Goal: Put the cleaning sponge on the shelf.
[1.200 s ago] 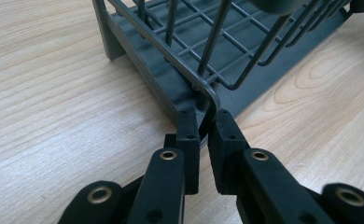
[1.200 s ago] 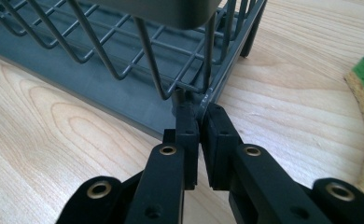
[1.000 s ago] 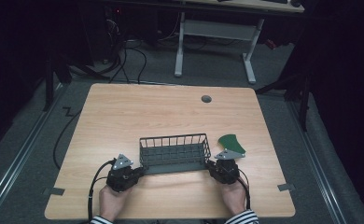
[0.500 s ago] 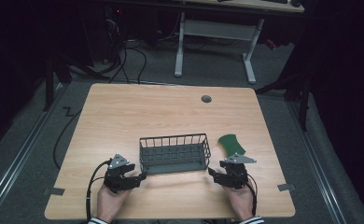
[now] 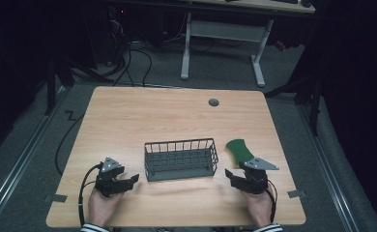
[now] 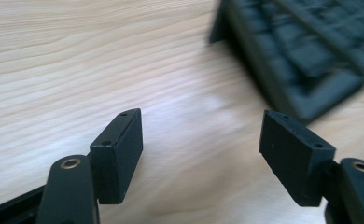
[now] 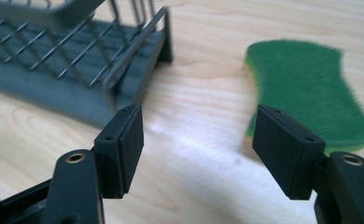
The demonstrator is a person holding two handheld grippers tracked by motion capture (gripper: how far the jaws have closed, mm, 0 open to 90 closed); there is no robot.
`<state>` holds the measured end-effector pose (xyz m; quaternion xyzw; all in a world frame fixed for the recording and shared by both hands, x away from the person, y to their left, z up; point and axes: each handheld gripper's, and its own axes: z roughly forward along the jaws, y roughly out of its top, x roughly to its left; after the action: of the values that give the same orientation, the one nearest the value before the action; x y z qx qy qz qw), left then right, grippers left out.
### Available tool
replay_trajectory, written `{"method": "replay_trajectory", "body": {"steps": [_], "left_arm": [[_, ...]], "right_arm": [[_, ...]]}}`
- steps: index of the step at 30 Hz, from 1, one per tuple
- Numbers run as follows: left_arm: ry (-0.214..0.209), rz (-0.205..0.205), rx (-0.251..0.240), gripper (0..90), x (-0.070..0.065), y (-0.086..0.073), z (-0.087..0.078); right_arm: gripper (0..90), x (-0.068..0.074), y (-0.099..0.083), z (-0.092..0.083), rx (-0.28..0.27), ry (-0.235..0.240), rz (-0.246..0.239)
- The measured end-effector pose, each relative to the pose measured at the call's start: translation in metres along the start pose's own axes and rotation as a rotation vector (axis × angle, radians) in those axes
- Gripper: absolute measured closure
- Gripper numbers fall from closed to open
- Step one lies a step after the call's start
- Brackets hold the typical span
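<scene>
Comparing with a second ago: my left tool and right tool, both spread and empty, have backed off the dark wire basket; green sponge probably next.

A dim lab or office: wooden desk, floor cables, a white-legged desk behind

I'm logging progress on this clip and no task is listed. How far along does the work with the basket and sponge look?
Nothing looks done: the wire basket holds nothing, and the green sponge lies on the table to its right, apart from it. Nothing is in hand: the left gripper and right gripper are both open over bare wood. If the sponge belongs in the basket, that whole move is left.
</scene>
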<state>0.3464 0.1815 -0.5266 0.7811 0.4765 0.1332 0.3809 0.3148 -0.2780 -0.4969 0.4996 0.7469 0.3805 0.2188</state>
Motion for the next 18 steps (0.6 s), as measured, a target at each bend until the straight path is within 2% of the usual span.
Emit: {"method": "replay_trajectory", "body": {"steps": [1, 2, 4, 8, 10, 11, 14, 16, 18], "left_arm": [[0.015, -0.003, 0.007, 31.0, 0.003, 0.0, 0.001], [0.047, -0.004, 0.013, 30.9, 0.008, 0.001, 0.003], [0.062, -0.003, 0.012, 31.0, 0.01, 0.001, 0.003], [0.097, -0.01, 0.01, 31.1, 0.02, 0.002, 0.003], [0.112, -0.011, 0.005, 31.1, 0.024, 0.002, 0.003], [0.128, -0.005, -0.009, 31.4, 0.025, 0.0, 0.004], [0.151, 0.018, -0.036, 30.5, 0.024, -0.003, 0.006], [0.168, 0.039, -0.027, 30.3, 0.021, -0.002, 0.007], [0.166, 0.035, -0.025, 29.4, 0.022, -0.002, 0.007]], "right_arm": [[33.7, -0.002, 0.002, 0.0, -0.005, -0.007, 0.004], [33.2, -0.007, 0.005, -0.001, -0.009, -0.02, 0.015], [33.0, -0.009, 0.007, -0.001, -0.011, -0.027, 0.026], [31.6, -0.025, 0.014, 0.004, 0.021, -0.061, 0.059], [31.6, -0.028, 0.016, 0.005, 0.028, -0.071, 0.059], [31.3, -0.033, 0.019, 0.008, 0.039, -0.092, 0.063], [30.3, -0.04, 0.025, 0.012, 0.065, -0.107, 0.078], [30.0, -0.042, 0.027, 0.014, 0.075, -0.114, 0.081], [30.1, -0.047, 0.032, 0.017, 0.087, -0.124, 0.078]]}}
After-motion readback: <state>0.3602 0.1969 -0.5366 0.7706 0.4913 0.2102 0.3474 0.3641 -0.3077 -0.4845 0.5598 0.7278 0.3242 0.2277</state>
